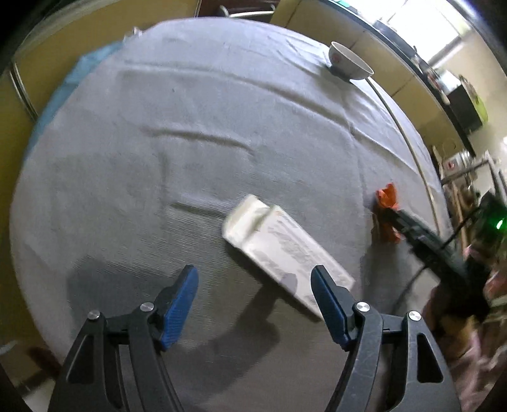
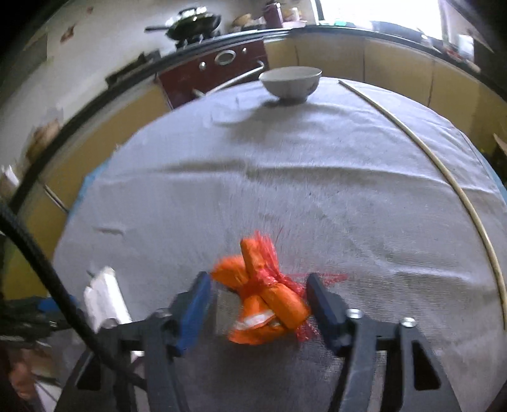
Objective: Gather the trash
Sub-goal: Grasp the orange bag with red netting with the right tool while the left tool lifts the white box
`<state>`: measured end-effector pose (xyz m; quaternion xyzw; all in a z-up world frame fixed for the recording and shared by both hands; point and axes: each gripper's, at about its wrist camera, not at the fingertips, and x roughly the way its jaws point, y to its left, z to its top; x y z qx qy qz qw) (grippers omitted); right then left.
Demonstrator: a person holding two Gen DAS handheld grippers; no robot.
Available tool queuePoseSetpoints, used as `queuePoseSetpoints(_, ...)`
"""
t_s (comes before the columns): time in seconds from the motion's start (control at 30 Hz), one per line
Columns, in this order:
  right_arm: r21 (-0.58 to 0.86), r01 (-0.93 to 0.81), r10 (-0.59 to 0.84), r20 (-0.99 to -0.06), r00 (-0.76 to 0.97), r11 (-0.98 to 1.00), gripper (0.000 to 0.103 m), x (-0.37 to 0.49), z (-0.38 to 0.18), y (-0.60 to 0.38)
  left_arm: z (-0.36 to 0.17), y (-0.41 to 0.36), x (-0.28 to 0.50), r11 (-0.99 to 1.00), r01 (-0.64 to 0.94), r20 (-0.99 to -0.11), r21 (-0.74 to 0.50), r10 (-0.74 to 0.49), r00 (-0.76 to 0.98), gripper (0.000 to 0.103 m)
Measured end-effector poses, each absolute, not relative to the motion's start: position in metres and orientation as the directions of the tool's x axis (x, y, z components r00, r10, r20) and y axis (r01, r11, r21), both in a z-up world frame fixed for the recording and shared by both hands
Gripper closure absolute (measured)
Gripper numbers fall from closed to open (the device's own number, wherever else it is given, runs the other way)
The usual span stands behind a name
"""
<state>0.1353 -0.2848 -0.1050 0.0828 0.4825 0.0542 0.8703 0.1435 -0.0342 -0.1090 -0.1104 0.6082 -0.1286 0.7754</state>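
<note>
A flat white paper packet lies on the grey tablecloth. My left gripper is open above the cloth, its right finger over the packet's near end. An orange crumpled wrapper with red netting lies between the open fingers of my right gripper; the fingers stand on either side of it, close to it. The wrapper also shows in the left wrist view with the right gripper's dark fingers beside it. The white packet shows at the left of the right wrist view.
A white bowl stands at the table's far edge; it shows in the left wrist view too. A thin pale stick lies along the right side of the cloth. Yellow cabinets and a counter with a wok surround the table.
</note>
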Motion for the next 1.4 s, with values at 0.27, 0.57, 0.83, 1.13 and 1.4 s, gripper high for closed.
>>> queuePoseSetpoints(0.27, 0.252, 0.061, 0.174, -0.805, 0.567, 0.966, 0.061, 0.102, -0.104, -0.309, -0.12, -0.091, 0.162, 0.974, 0.017, -0.944, -0.226, -0.223, 0.243, 0.025)
queuePoseSetpoints(0.57, 0.37, 0.089, 0.242, -0.752, 0.613, 0.925, 0.063, 0.042, -0.095, -0.331, -0.122, -0.161, 0.15, 0.955, 0.295, -0.917, -0.002, -0.12, 0.381, 0.042)
queuePoseSetpoints(0.83, 0.41, 0.132, 0.24, -0.732, 0.638, 0.902, 0.064, 0.004, -0.094, -0.352, -0.113, -0.151, 0.129, 0.929, 0.371, -0.931, -0.023, -0.155, 0.331, 0.032)
queuePoseSetpoints(1.13, 0.431, 0.058, 0.291, -0.696, 0.656, 0.901, 0.045, 0.043, -0.083, -0.345, -0.112, -0.145, 0.097, 0.942, 0.334, -0.943, -0.029, -0.137, 0.304, 0.031)
queuePoseSetpoints(1.4, 0.289, 0.017, 0.222, -0.77, 0.598, 0.957, 0.055, 0.072, -0.107, -0.312, -0.12, -0.145, 0.101, 0.941, 0.335, -0.926, -0.043, -0.163, 0.34, 0.042)
